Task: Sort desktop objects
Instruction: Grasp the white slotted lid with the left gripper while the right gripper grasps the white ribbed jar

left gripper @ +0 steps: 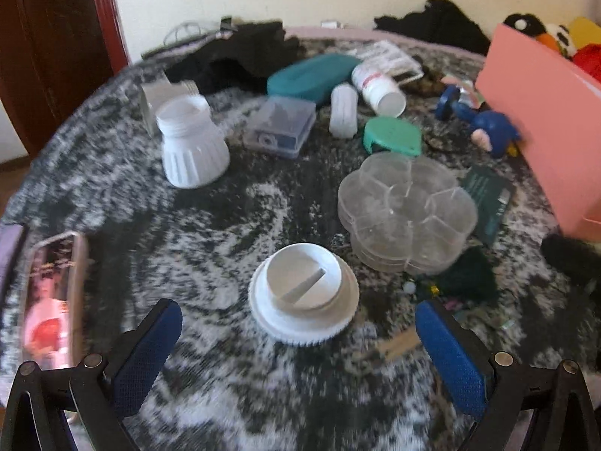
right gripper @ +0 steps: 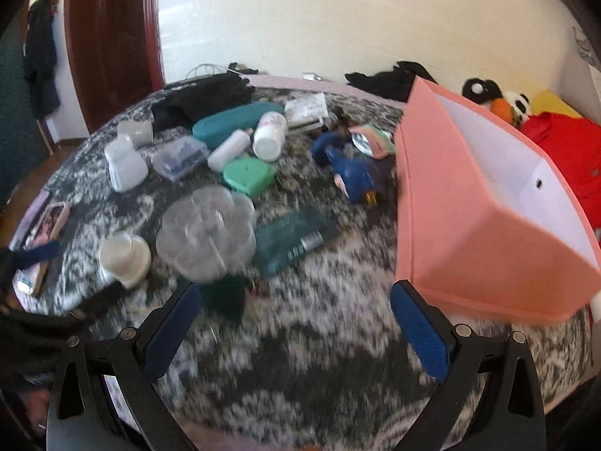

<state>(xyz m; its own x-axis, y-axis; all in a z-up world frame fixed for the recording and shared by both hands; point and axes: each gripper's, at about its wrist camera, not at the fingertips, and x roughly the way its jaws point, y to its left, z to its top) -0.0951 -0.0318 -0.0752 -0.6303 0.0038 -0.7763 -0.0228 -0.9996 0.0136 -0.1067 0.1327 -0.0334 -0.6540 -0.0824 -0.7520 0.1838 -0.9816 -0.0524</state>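
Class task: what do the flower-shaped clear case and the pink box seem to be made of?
The flower-shaped clear case looks like hard transparent plastic: the mottled cloth shows through it and its walls glint. The pink box looks like matte card or thin board, with flat panels and a white inside, though thin plastic cannot be ruled out.

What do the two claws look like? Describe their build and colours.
Both match. The left claw and right claw each have two black angular arms joined by round silver rivets. Each arm ends in a blue finger pad with a fine dotted texture. No cables, markings or sleeves show.
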